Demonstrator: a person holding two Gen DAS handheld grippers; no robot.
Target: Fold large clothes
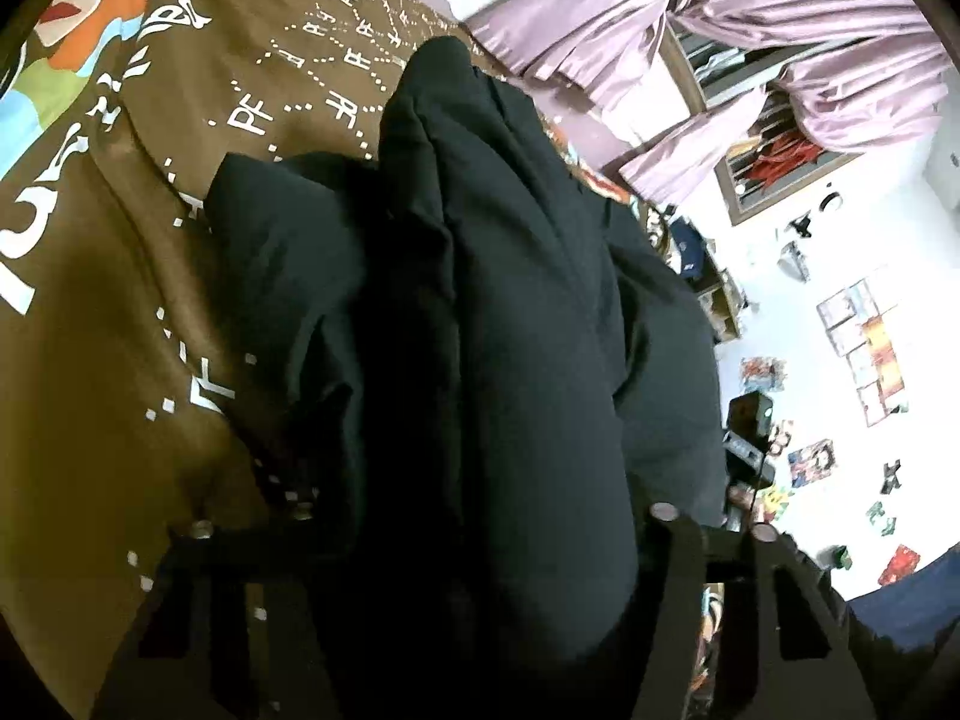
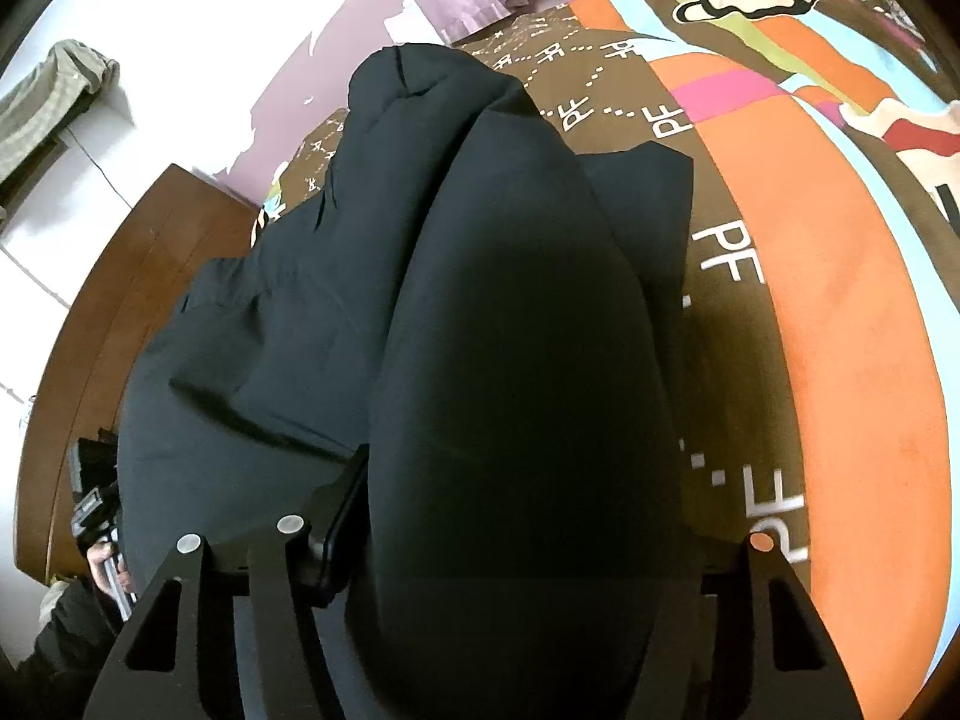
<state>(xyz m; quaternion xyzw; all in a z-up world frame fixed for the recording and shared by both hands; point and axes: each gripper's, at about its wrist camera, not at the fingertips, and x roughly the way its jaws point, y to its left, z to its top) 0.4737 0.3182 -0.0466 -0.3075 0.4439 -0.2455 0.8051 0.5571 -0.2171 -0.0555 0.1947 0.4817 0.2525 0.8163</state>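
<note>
Two grippers, each clamping a thick fold of the same black garment (image 1: 510, 330), both angled downward toward the bed.

Left gripper (image 1: 480, 540): jaws half closed and pressing on a bulging roll of the dark cloth that fills the gap between them and hides the fingertips; only the black finger mounts and their round silver bolts showing at the near edge, one mount left of the fold and one right. Garment running away from the jaws as a tall ridge toward the far side, with a flatter flap spreading out to the left. Lying beneath it, a brown bedspread (image 1: 120, 240) printed with white letters and dotted lines, bright cartoon patches at the far left corner. Hanging beyond the bed, far right, a knotted lilac curtain (image 1: 780, 30); lower right, a white wall (image 1: 840, 240) dotted with small pictures.

Right gripper (image 2: 510, 510): jaws likewise partly closed on a rounded hump of the garment, left finger (image 2: 336, 516) pressing against the cloth's side, right finger hidden behind it. Cloth piling leftward toward the wooden bed frame (image 2: 120, 300), the other gripper and a hand (image 2: 108, 564) peeking out there at near left. Spreading right, the bedspread's orange and blue bands.
</note>
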